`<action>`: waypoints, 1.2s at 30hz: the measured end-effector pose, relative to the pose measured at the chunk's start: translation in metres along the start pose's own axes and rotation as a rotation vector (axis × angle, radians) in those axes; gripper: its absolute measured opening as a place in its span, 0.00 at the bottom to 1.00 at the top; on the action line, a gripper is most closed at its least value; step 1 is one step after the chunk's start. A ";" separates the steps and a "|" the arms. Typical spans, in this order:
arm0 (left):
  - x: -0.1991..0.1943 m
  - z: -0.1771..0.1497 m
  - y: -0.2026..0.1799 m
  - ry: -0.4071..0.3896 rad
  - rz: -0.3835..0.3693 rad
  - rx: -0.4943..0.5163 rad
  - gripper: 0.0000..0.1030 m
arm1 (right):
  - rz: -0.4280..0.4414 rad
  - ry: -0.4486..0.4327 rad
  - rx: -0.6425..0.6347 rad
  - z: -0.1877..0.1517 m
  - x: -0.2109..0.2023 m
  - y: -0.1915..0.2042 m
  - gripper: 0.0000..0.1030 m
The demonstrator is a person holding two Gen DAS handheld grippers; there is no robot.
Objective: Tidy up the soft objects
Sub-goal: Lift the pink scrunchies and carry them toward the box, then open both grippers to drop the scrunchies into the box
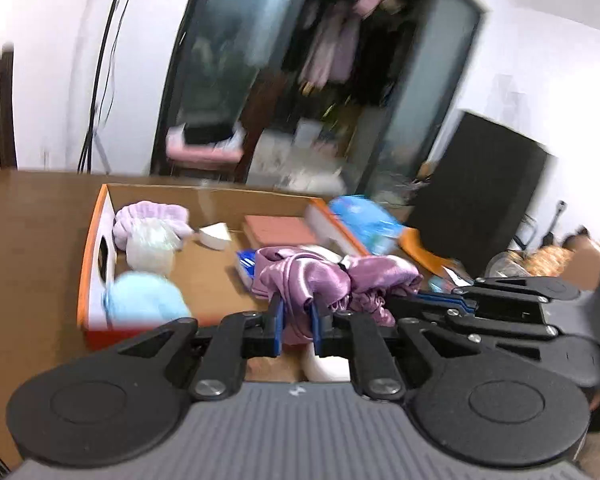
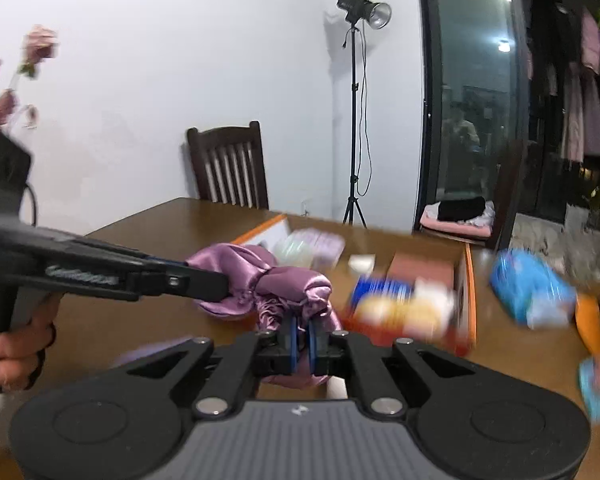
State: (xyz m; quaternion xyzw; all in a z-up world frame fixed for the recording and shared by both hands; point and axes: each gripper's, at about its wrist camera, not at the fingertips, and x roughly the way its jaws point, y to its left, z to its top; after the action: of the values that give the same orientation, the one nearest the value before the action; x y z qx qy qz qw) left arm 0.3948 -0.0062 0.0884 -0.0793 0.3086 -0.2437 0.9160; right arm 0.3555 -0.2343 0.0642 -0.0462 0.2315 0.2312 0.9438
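A purple satin cloth (image 1: 300, 276) hangs bunched above the wooden table, held at two places. My left gripper (image 1: 296, 322) is shut on one fold of it, blue pads pressed into the fabric. My right gripper (image 2: 301, 340) is shut on another fold of the satin cloth (image 2: 284, 280). In the left wrist view the right gripper (image 1: 416, 298) comes in from the right, and in the right wrist view the left gripper (image 2: 220, 286) comes in from the left. Behind the cloth an open orange-edged cardboard box (image 1: 96, 240) holds a lilac fluffy piece (image 1: 152, 216), a white puff (image 1: 148, 248) and a light blue soft piece (image 1: 144, 300).
The box also holds a pink flat pad (image 1: 278, 230) and a white wedge (image 1: 216, 236). A blue plastic packet (image 2: 528, 288) lies right of the box. A dark wooden chair (image 2: 230, 168) and a light stand (image 2: 356, 120) stand behind the table (image 1: 32, 240). A hand (image 2: 16, 344) grips the left handle.
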 end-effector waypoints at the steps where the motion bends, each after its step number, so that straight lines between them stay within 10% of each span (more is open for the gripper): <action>1: 0.023 0.017 0.013 0.033 0.019 -0.009 0.13 | -0.015 0.036 -0.015 0.017 0.031 -0.010 0.06; 8: 0.162 0.057 0.091 0.285 0.214 0.006 0.14 | -0.024 0.320 0.066 0.055 0.221 -0.057 0.06; 15: 0.182 0.059 0.100 0.372 0.231 0.002 0.32 | -0.018 0.417 0.079 0.056 0.257 -0.064 0.12; 20: 0.164 0.062 0.095 0.339 0.242 -0.007 0.47 | -0.008 0.398 0.079 0.059 0.242 -0.068 0.20; 24: 0.119 0.070 0.079 0.257 0.266 0.002 0.59 | -0.046 0.335 0.064 0.079 0.201 -0.073 0.54; 36: -0.062 0.094 0.010 0.014 0.324 0.061 0.65 | -0.200 0.168 0.019 0.122 0.003 -0.076 0.56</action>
State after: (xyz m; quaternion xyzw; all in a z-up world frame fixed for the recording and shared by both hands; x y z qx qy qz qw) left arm 0.4127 0.0330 0.1930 0.0010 0.3161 -0.1025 0.9432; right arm 0.4432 -0.2765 0.1702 -0.0793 0.3061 0.1289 0.9399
